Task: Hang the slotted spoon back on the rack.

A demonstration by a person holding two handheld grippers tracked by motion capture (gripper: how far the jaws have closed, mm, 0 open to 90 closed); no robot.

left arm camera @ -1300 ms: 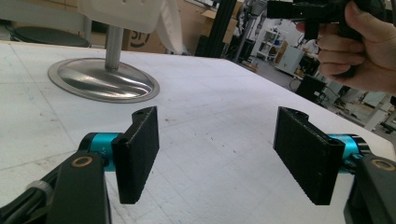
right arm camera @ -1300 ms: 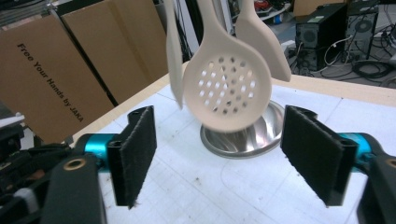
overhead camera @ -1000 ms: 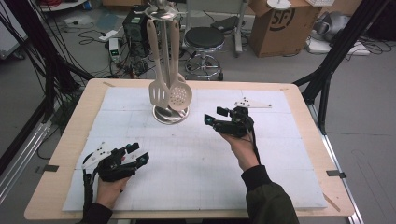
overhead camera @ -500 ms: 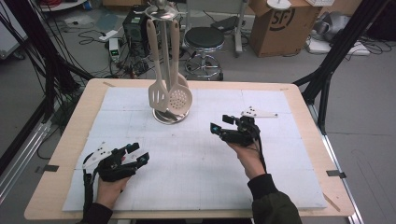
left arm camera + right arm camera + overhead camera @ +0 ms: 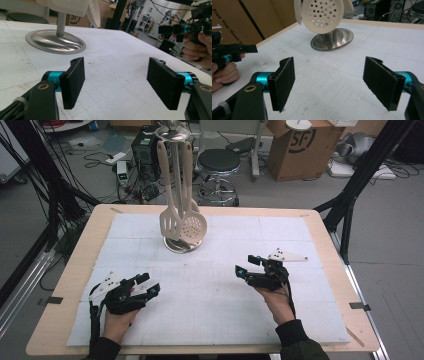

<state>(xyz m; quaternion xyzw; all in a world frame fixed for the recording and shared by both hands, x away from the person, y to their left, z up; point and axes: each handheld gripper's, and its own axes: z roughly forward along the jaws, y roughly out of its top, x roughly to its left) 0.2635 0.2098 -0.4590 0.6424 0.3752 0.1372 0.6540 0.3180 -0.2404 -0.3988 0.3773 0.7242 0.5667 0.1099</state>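
A utensil stand with a round metal base (image 5: 182,245) stands on the far middle of the white mat. From it hang a cream slotted spatula (image 5: 170,222) and a cream perforated skimmer (image 5: 193,226). My left gripper (image 5: 149,284) rests low at the near left, open, with bare mat between its pads (image 5: 73,85). My right gripper (image 5: 246,265) hovers at the right of the mat, open and holding nothing, and points left toward the stand. Ahead of its open jaws hang the skimmer (image 5: 322,15) and the base (image 5: 333,40).
The white mat (image 5: 215,320) covers most of the wooden table (image 5: 70,320). Behind the table are a black stool (image 5: 218,162), a cardboard box (image 5: 300,145) and cables on the floor. Black frame posts (image 5: 350,195) flank the far corners.
The right gripper has drawn back from the stand toward the near edge, slightly rightward and lower. The left gripper has stayed put.
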